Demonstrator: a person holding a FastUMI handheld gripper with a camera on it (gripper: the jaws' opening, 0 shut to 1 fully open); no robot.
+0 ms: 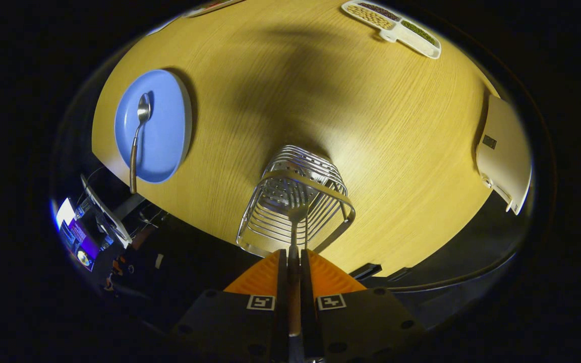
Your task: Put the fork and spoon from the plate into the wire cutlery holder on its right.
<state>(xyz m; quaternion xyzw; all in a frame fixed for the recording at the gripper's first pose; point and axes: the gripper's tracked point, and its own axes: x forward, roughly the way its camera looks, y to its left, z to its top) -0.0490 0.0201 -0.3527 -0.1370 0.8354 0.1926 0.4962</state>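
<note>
Firstly, gripper (294, 257): orange fingers (260, 280) pressed together on the handle of the fork (296, 214), one pad on each side; two square black-and-white marker tags sit on the black body behind the pads.

Fork: metal, handle running back between the fingers, tines pointing ahead and down into the open top of the wire cutlery holder (295, 201).

Wire cutlery holder: silver wire basket with a perforated floor, standing on the wooden table (361, 121) just ahead of the fingertips, close to the table's near edge.

Plate (169, 126): blue, oval, well to the left of the holder on the same table.

Spoon (136, 138): metal, lying on the plate, bowl toward the far side, handle passing over the plate's near rim and past the table edge.

Divided tray (394, 27): white, three compartments of small dry goods, far beyond the holder and to its right.

White device (505, 151): at the table edge, well right of the holder; it carries a small dark label, too small to read.
</note>
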